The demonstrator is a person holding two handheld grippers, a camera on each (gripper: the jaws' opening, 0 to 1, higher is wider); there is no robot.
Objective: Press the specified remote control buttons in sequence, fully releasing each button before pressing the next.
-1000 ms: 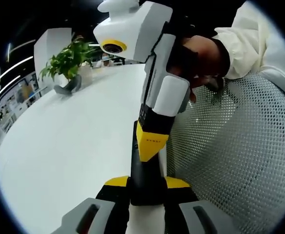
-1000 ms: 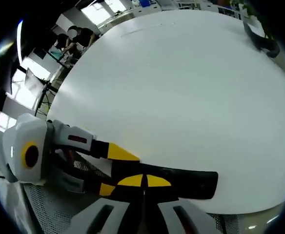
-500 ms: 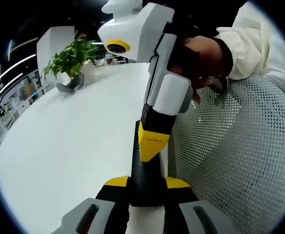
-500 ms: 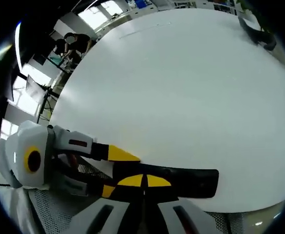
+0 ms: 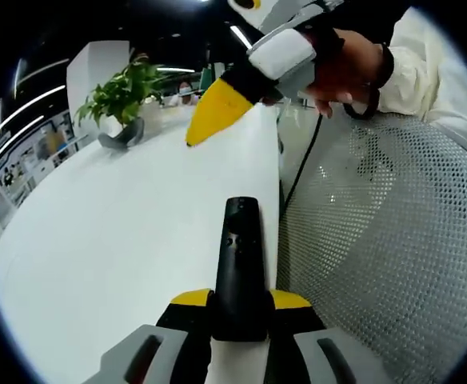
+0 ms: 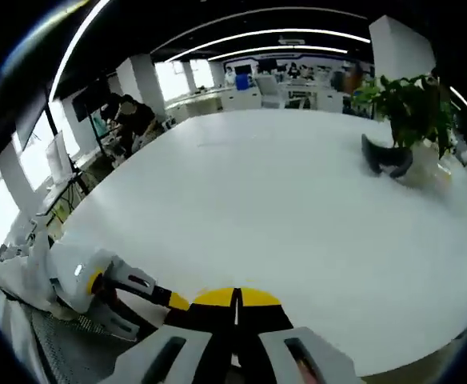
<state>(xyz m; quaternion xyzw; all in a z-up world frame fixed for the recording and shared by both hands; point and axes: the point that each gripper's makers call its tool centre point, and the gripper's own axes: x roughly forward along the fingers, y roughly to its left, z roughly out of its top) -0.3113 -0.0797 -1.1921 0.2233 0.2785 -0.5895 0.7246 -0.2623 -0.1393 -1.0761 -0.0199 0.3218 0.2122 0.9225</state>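
The left gripper point(image 5: 240, 308) clamps the remote point(image 5: 239, 272) over the white worktop point(image 5: 121, 232); the right gripper point(image 6: 235, 300) has its jaws closed together.

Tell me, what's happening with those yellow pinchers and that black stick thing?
A person holds a gripper in each hand. The left gripper clamps a black remote control over the white table. The right gripper, jaws together, hangs lifted above the remote, not touching any button. A potted plant sits farther back on the table.

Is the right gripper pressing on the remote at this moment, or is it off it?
Off. The right gripper hangs above the table, clear of the remote.
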